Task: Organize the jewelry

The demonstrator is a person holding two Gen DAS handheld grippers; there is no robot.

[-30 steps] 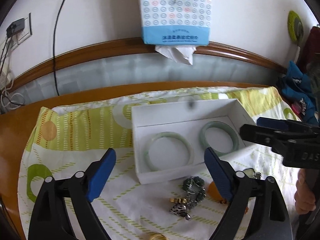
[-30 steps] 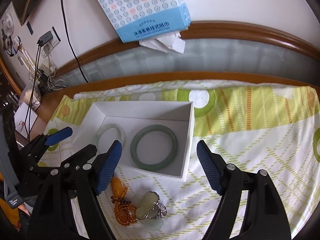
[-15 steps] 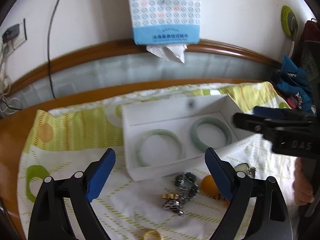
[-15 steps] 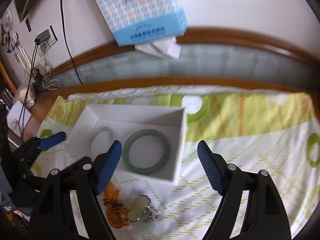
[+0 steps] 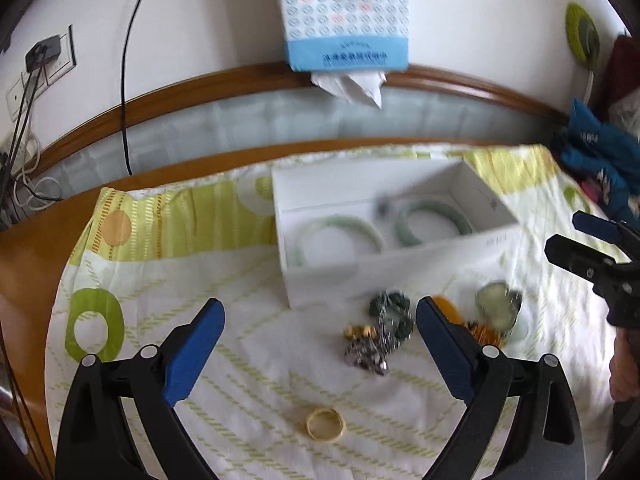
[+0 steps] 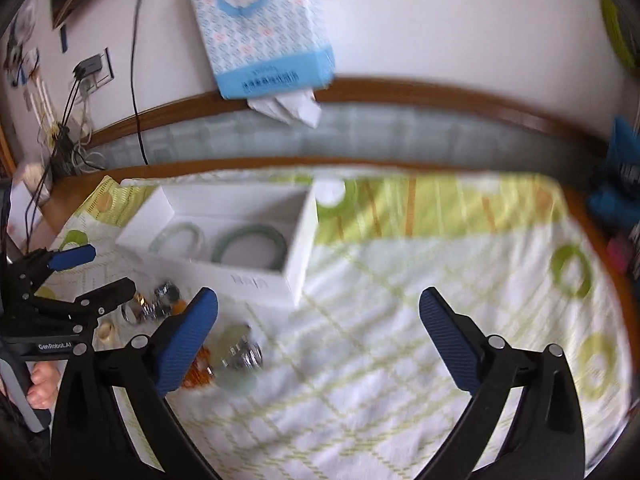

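Observation:
A white box [image 5: 400,272] [image 6: 256,276] on the patterned cloth holds a pale jade bangle [image 5: 338,234] [image 6: 180,236] and a darker green bangle [image 5: 434,220] [image 6: 250,242]. In front of it lie a dark green and silver charm cluster [image 5: 380,332], a gold ring [image 5: 325,424], amber beads [image 5: 480,330] and a pale jade pendant [image 5: 498,308] [image 6: 236,354]. My left gripper [image 5: 318,344] hovers before the cluster, jaws opening, nothing between them. My right gripper [image 6: 316,332] hangs over bare cloth right of the pendant, jaws opening and empty.
A blue tissue pack [image 5: 346,16] hangs on the wall behind the table. Cables and a socket [image 5: 40,60] sit at far left. Blue cloth items [image 5: 592,152] lie at the right edge. The cloth [image 6: 440,280] stretches wide to the right of the box.
Both grippers have drawn back from the box, so more loose jewelry shows in front of it. The right gripper's jaws have spread wider; the left's opened slightly.

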